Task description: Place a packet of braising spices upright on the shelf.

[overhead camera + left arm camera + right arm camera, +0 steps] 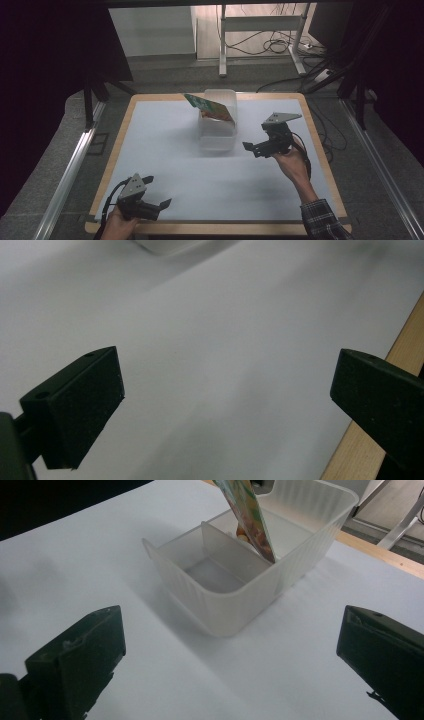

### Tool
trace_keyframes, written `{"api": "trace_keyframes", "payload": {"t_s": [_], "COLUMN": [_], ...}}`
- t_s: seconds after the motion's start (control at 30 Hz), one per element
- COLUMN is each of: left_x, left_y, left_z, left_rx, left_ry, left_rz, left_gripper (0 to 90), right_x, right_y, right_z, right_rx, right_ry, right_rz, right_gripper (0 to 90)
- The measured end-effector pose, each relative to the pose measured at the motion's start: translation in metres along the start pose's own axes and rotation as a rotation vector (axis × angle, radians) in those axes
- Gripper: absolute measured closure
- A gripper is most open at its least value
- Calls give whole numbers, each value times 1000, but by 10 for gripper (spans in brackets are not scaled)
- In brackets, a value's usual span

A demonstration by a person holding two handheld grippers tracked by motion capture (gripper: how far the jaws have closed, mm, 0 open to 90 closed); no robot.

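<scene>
1. The table (320, 150) had a pale wooden top with rounded corners, and a smooth, matte white sheet (165, 150) covered most of it, leaving the wood bare as a narrow border.
2. Toward the far middle of the sheet stood a translucent plastic bin (218, 140), rectangular with rounded corners, softly frosted, its outer walls finely ribbed in the right gripper view (235, 605).
3. A thin partition of the same frosted plastic (235, 547) split the bin into a near compartment and a far one.
4. A flat, glossy packet (210, 107) printed in green, orange and red leaned at a slant in the bin; its upper corner stuck out above the rim toward the left in the high view.
5. In the right gripper view the packet (248, 517) showed nearly edge-on, thin and stiff, its lower end resting at the partition on the far compartment's side.
6. The right gripper (257, 148), black with a grey three-cornered plate on top, hovered just right of the bin, jaws spread wide and holding nothing.
7. The left gripper (157, 192) sat at the near left edge of the table, well apart from the bin, its blocky, matte black jaws likewise wide apart and empty.
</scene>
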State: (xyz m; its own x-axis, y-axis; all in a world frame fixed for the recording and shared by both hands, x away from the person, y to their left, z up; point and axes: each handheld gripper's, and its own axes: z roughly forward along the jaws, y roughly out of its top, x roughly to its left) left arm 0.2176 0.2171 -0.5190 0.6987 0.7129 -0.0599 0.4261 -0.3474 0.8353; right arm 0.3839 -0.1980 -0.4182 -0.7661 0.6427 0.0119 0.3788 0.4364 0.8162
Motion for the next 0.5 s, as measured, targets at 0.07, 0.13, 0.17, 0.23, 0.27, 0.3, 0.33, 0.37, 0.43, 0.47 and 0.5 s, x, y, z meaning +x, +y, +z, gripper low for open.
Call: {"api": "trace_keyframes", "payload": {"t_s": [0.07,0.13,0.17,0.23,0.27,0.3,0.33,0.37,0.43,0.47,0.5], "left_x": [0,0,1,1,1,1,1,1,1,1,1], "left_y": [0,-1,-1,-1,-1,-1,-1,-1,-1,-2,-2], "left_z": [0,0,0,0,0,1,0,0,0,0,0], "left_rx": [-2,-5,-3,1,2,2,3,5,5,5,6], "left_ry": [1,5,6,12,14,15,17,21,24,25,26], "left_rz": [-1,-5,-4,-1,0,2,3,6,7,6,7], "left_gripper": [4,2,2,1,0,0,0,0,0,0,0], "right_x": [1,2,3,3,4,4,5,5,8,8,10], "right_y": [-4,-8,-10,-14,-15,-16,-18,-20,-23,-24,-26], "right_z": [-4,-7,-9,-12,-13,-14,-15,-16,-19,-19,-21], "right_rx": [-5,-9,-13,-23,-24,-21,-17,-16,-13,-12,-11], "right_ry": [-1,-3,-6,-11,-10,-11,-13,-16,-25,-28,-30], "right_rz": [4,6,7,9,12,13,10,7,2,-1,-5], "right_gripper": [0,0,0,0,0,0,0,0,0,0,0]}}
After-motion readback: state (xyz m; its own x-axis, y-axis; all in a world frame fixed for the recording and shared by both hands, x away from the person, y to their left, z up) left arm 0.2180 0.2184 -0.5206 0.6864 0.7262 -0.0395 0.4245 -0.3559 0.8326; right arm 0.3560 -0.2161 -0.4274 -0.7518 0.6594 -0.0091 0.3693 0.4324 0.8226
